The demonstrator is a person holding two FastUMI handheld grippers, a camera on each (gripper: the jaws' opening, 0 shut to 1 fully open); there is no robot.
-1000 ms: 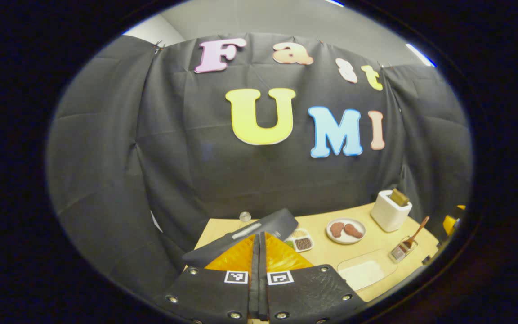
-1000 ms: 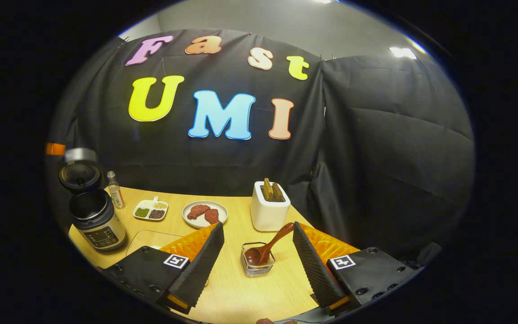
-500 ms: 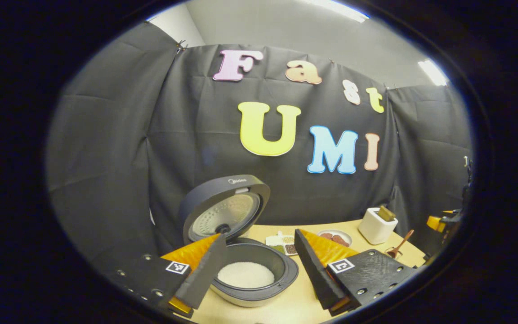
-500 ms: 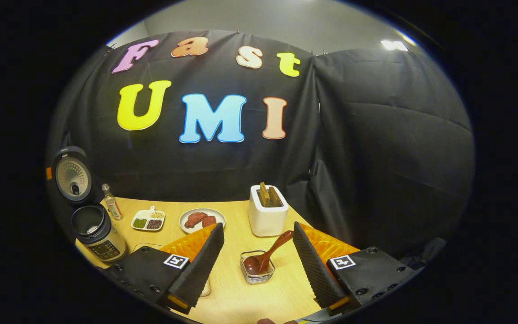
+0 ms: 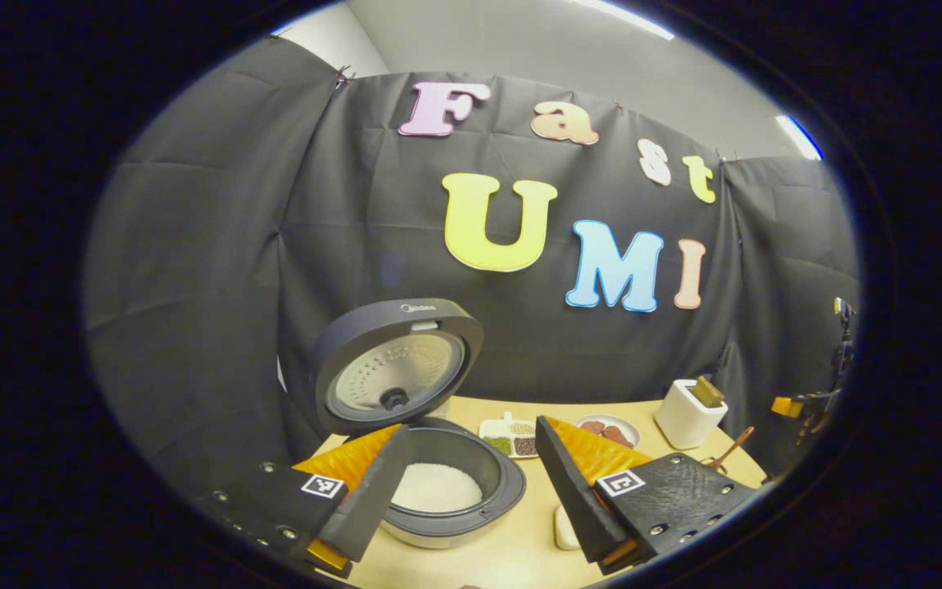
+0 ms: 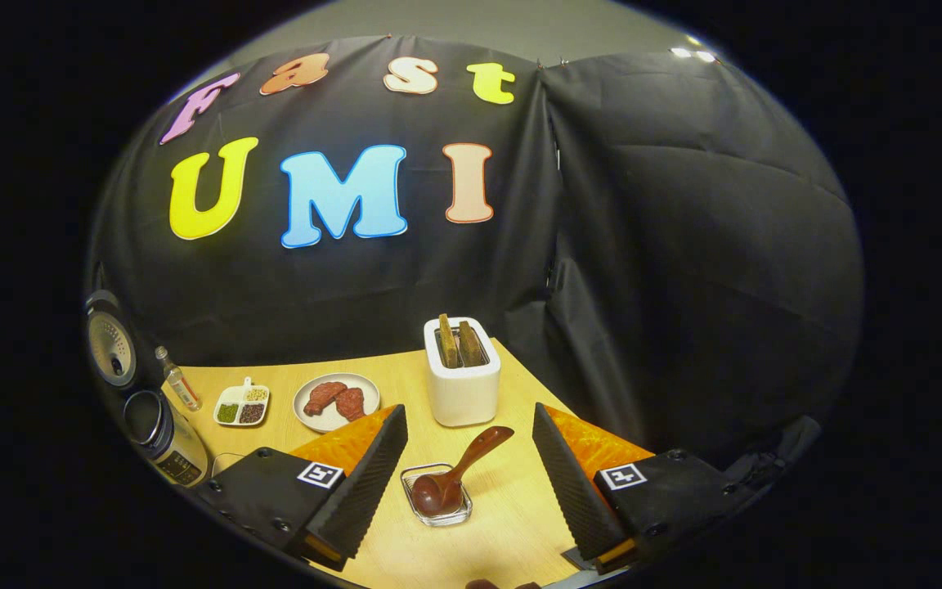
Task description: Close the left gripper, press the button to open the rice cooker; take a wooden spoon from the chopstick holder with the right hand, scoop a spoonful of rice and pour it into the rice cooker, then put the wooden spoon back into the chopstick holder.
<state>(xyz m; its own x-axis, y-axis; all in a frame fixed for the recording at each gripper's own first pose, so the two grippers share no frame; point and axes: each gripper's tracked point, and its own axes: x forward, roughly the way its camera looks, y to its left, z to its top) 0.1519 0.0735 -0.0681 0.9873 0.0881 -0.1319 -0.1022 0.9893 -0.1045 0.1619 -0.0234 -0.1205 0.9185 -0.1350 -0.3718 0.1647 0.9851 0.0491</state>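
Now open on the tabletop [image 5: 520, 548]: cooker [image 5: 446, 491], lid [image 5: 393, 364] tipped back, white rice [image 5: 437, 487] in the pot. Left gripper [image 5: 471, 483] spread wide, holding nothing, fingers either side of the cooker's rim. Right gripper [image 6: 471, 483] likewise parted and empty, framing the holder [image 6: 437, 501], spoon [image 6: 459, 478] bowl-down inside, handle slanting up to the right. Just behind, toaster [image 6: 461, 384]; plate [image 6: 336, 402] and seed dish [image 6: 242, 405] further left.

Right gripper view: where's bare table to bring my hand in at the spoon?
Bare table lies between the holder and the right gripper's right-hand finger, and between holder and toaster. Crowded leftward: plate, dish, bottle, cooker.
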